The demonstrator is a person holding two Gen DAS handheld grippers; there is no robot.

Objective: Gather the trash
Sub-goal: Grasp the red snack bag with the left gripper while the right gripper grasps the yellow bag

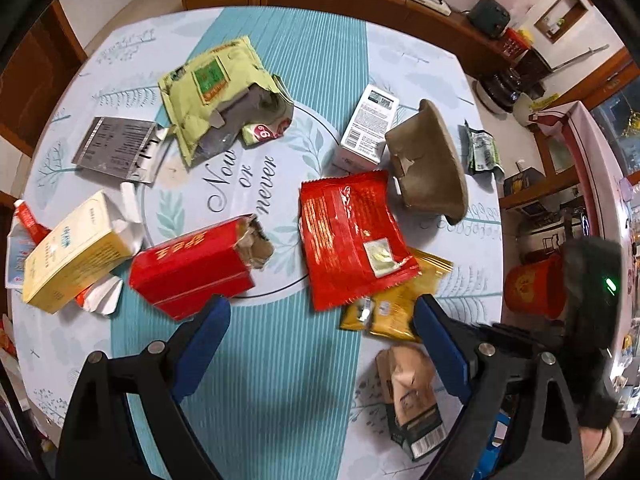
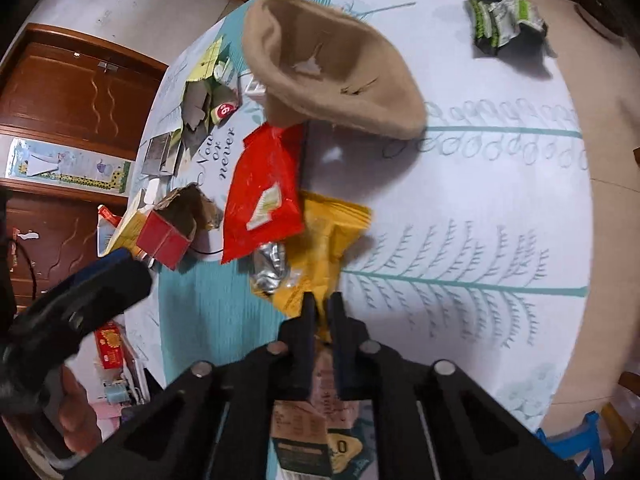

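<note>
On the table (image 1: 280,380), the red wrapper (image 1: 348,240) overlaps the yellow packet (image 1: 396,308). The paper bowl (image 1: 430,160) sits behind it, right of the white box (image 1: 368,128). The red carton (image 1: 192,272) lies left, beside the yellow box (image 1: 72,252).

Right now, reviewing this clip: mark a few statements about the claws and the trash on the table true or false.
1. The left claw is open and empty. True.
2. The right claw is wide open. False: it is shut on the yellow packet.
3. The red packet overlaps the yellow packet. True.
4. The red box is sealed. False: its end is torn open.
5. The tablecloth is plain red. False: teal and white.
</note>
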